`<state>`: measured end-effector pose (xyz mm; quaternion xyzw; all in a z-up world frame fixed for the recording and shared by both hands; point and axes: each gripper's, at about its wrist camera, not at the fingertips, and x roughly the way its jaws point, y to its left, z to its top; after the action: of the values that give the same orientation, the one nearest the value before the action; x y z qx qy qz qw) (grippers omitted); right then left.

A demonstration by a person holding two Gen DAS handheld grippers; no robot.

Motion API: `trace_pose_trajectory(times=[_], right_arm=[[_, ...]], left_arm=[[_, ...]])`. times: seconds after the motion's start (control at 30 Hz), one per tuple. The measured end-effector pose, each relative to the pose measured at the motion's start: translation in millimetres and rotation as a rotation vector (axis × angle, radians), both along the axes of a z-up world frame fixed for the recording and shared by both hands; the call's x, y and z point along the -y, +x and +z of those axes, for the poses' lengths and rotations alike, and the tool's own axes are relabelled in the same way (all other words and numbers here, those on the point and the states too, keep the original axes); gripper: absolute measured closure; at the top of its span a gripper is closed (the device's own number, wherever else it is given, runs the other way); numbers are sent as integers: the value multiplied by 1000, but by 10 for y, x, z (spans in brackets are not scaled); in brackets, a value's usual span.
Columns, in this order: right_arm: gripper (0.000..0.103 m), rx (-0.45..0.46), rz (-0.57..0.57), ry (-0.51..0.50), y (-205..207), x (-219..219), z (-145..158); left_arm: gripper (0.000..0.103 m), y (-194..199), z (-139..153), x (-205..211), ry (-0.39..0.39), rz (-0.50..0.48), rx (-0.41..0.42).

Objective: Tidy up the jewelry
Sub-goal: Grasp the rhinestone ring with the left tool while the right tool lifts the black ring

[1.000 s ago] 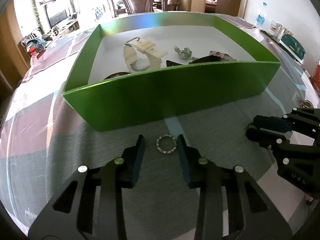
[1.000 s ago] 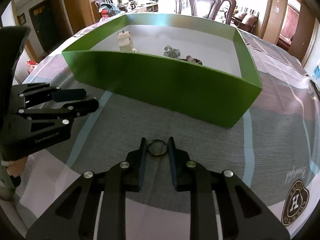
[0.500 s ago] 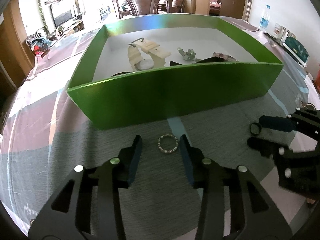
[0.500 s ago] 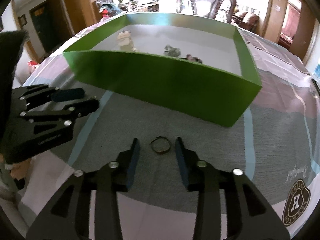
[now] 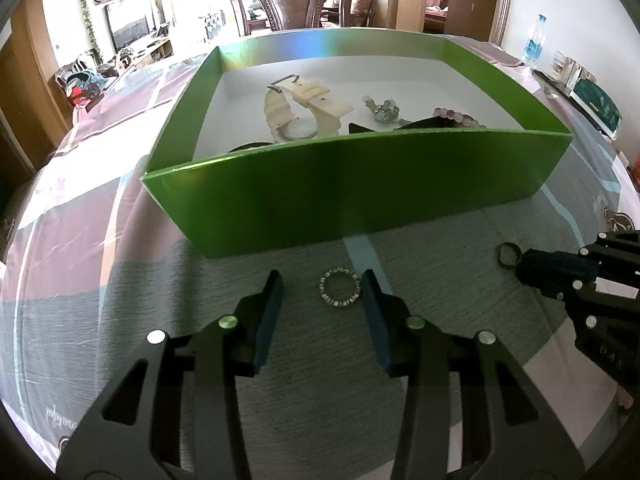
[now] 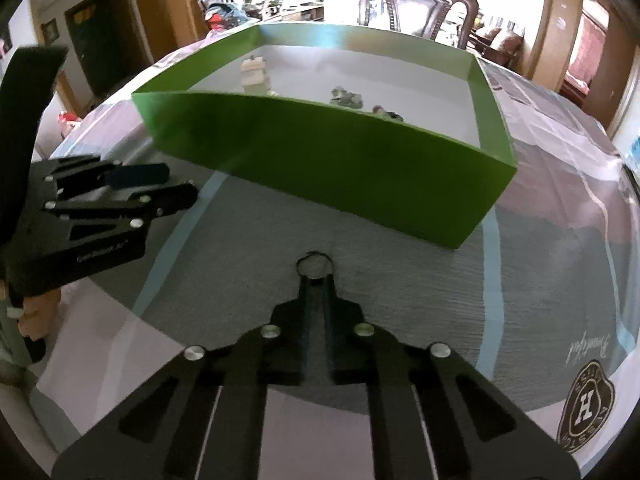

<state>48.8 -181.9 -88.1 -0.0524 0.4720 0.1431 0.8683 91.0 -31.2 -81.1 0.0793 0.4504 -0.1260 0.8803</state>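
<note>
The right gripper (image 6: 315,276) has its fingers pinching the dark ring (image 6: 314,267) just before the green box (image 6: 328,160); the left gripper (image 5: 321,294), fingers spread, brackets the beaded ring (image 5: 339,292) (close squarely, then lift).

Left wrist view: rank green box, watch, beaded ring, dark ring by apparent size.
1. green box
2. watch
3. beaded ring
4. dark ring

The watch lies farther from the camera than both rings, so it is truly larger too.
</note>
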Motion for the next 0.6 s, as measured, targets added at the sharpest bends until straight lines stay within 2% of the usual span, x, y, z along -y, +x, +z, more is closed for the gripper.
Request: trace_pose_trajectory(times=[0.23, 0.33, 0.4, 0.6], right_arm=[[94, 0, -37, 26, 60, 43, 30], [84, 5, -41, 44, 77, 18, 28], [66, 6, -37, 57, 90, -1, 21], [64, 65, -107, 0, 125, -75, -5]], left_arm=[[62, 11, 2, -21, -3, 5, 0], [61, 13, 5, -20, -2, 2, 1], [60, 17, 3, -21, -1, 3, 1], [57, 21, 3, -3, 3, 9, 4]])
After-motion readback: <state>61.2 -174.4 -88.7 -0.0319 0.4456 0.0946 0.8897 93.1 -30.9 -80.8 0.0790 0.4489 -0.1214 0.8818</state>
